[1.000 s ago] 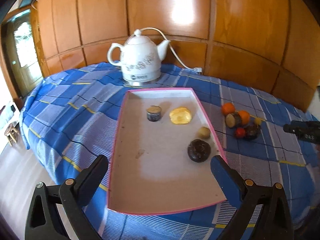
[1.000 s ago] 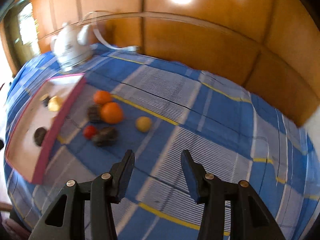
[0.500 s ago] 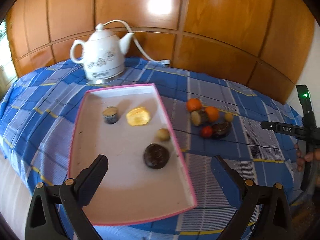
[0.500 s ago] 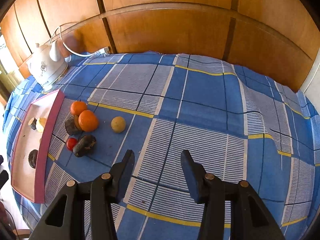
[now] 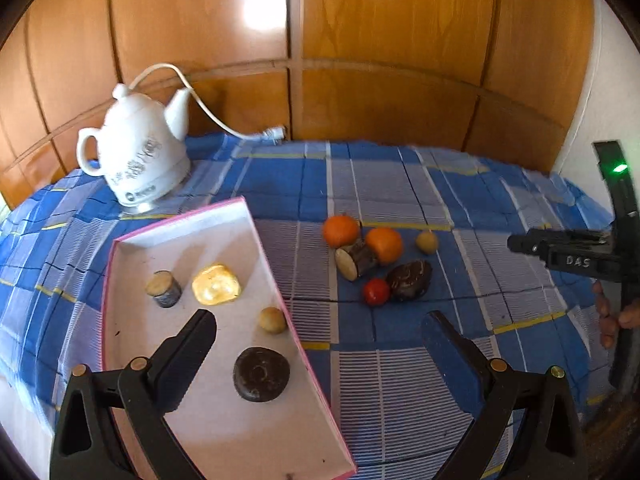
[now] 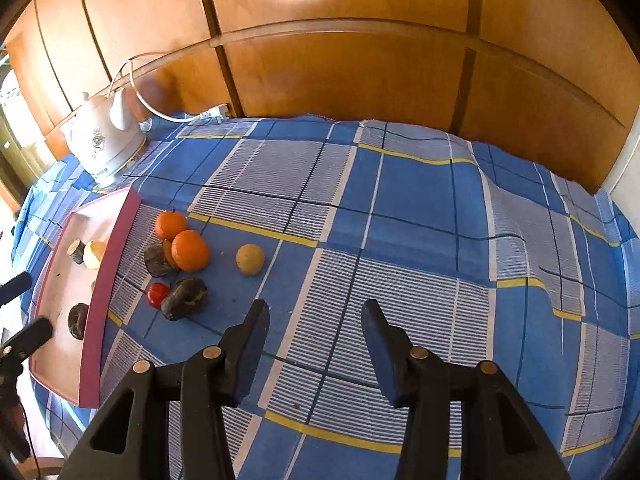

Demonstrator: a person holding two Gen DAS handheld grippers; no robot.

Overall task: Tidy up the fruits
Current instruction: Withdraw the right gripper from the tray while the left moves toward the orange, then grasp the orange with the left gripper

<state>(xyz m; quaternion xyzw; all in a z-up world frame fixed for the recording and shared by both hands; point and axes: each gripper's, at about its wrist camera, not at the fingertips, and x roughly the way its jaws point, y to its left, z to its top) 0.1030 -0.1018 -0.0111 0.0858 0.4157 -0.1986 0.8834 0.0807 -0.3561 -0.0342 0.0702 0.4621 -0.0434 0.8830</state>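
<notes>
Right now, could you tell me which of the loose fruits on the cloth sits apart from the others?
The small yellow fruit lies alone on a blue square; the two oranges, the red one and the dark pieces bunch together nearer the pink tray.

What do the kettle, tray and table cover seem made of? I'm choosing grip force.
Kettle: probably glazed ceramic, glossy white with a printed pattern. Tray: looks like matte cardboard, thin pink walls, scuffed pale floor. Cover: woven cloth, blue plaid, wrinkling near the far edge. No claw touches any of them.
</notes>
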